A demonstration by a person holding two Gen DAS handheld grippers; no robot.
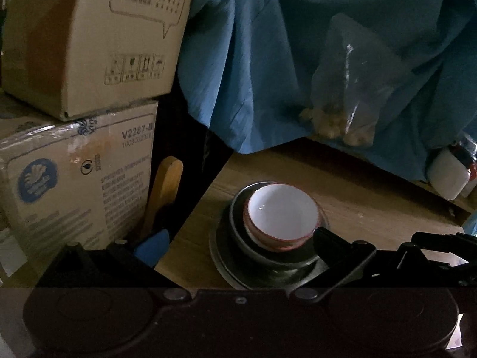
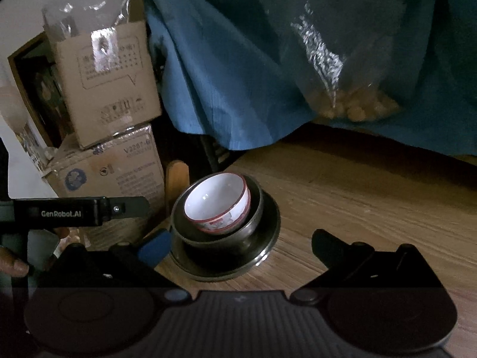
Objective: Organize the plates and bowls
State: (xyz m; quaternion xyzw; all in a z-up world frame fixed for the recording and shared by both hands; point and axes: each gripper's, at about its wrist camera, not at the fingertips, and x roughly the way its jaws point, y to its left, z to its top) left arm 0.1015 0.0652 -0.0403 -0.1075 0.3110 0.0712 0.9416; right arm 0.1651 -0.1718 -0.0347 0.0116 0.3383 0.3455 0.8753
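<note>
Dim wooden tabletop (image 2: 357, 197) carries my work. Far left, stacked cardboard boxes (image 1: 80, 95) and a wooden spatula (image 1: 165, 188) crowd the edge. Centre, the white bowl (image 2: 216, 204) sits nested in a dark bowl (image 2: 253, 208) on a dark plate (image 2: 268, 238); stacking looks done. My left tongs (image 1: 235, 244) and right tongs (image 2: 235, 243) gape wide, empty. Blue cloth (image 2: 238, 74) hangs behind.

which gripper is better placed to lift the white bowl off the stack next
Probably the right gripper: it is open, with the white bowl and metal plate centred between its fingers. The left gripper is open too, but sits off the table's edge.
</note>
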